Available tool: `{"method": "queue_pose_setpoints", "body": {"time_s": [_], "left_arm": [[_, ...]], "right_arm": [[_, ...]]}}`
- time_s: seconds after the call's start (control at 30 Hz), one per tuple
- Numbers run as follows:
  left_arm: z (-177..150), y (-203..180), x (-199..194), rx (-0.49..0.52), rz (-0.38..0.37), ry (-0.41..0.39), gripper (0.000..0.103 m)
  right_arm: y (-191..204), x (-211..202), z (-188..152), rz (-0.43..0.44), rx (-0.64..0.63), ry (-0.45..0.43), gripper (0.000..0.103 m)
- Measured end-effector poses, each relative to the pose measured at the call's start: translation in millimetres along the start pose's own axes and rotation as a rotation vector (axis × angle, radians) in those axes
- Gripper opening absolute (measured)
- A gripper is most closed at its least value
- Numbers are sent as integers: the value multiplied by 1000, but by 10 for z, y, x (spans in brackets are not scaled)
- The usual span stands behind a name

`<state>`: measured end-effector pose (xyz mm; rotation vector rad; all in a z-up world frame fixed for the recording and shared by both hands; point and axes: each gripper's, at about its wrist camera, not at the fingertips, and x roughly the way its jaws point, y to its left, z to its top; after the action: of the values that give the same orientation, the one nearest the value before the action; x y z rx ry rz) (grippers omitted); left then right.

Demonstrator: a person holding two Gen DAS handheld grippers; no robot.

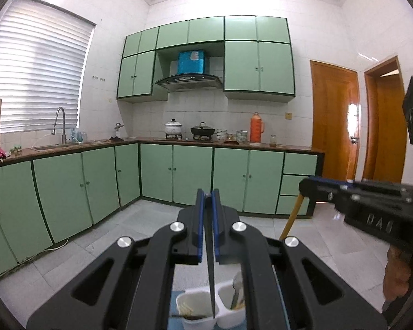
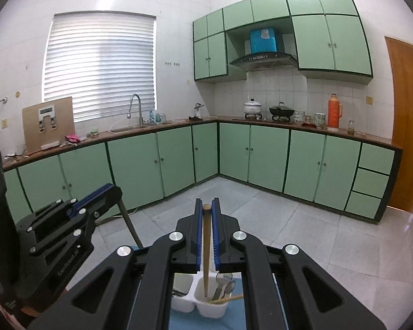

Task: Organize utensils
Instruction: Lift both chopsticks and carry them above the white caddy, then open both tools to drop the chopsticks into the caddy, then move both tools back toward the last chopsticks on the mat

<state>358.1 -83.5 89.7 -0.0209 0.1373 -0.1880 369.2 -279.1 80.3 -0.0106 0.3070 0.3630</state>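
Presently: Both Tongs Loaded Above the Utensil Holder

Left tongs (image 1: 208, 192): jaws closed to a narrow slit on a thin dark utensil (image 1: 211, 269), a flat, blade-like strip that hangs straight down between the blue pads, its lower end over the left compartment of the white holder (image 1: 197, 323). What kind of utensil it is cannot be told from this angle. Judged stiff, light and smooth-sided; a grip high on the shaft leaves it free to swing, so a hold nearer the middle would steady it.

Right tongs (image 2: 206, 202): likewise closed, on a wooden stick (image 2: 206, 250), round-ended, probably a chopstick. It is clamped near its top and hangs with its tip inside the right compartment of the holder (image 2: 210, 312). Judged rigid, very light, with a matt surface that should grip better than metal.

That compartment already carries metal spoons (image 2: 225, 287) and a further pale stick lying aslant. The spoons would be smooth and slippery; their handles are the part to take.

Surface: the holder stands on a blue mat (image 2: 179, 320); the desk beneath is barely in view.

Room: a kitchen with green cabinets (image 2: 267, 154), pale floor tiles, a sink with tap (image 2: 135, 107) under a blinded window, pots on the stove, an orange flask (image 2: 334, 111) and wooden doors (image 1: 334, 121).
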Motion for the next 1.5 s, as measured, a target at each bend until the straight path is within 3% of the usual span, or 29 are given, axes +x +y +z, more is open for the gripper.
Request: {"method": "queue_pose_setpoints", "body": {"time_s": [0.33,0.67,0.87,0.9,1.0,1.07,1.27,1.5], "left_arm": [[-543,6,632,21,38,91,4],[-1005,118,685,28,51,178,4],[-1035,150,606,48,54,176,8],[-1030,172,586,45,55,177,11],[-998,250,543,22,56,168,31],[-983,287,521,8,57,166,35],[-973,358,404,-12,59,152,48],[-931,453,114,-46,61,107,72]], "right_arm": [[-131,654,-588,-4,60,94,6],[-155,722,-987,-13,99,125,6],[-206,677,-1074,-23,125,124,10],[-214,661,-1080,-27,126,123,12],[-258,593,-1104,-39,132,114,17],[-302,537,-1119,-43,150,106,32],[-407,391,-1115,-61,167,75,49],[-470,94,-1176,-75,190,24,60]]}}
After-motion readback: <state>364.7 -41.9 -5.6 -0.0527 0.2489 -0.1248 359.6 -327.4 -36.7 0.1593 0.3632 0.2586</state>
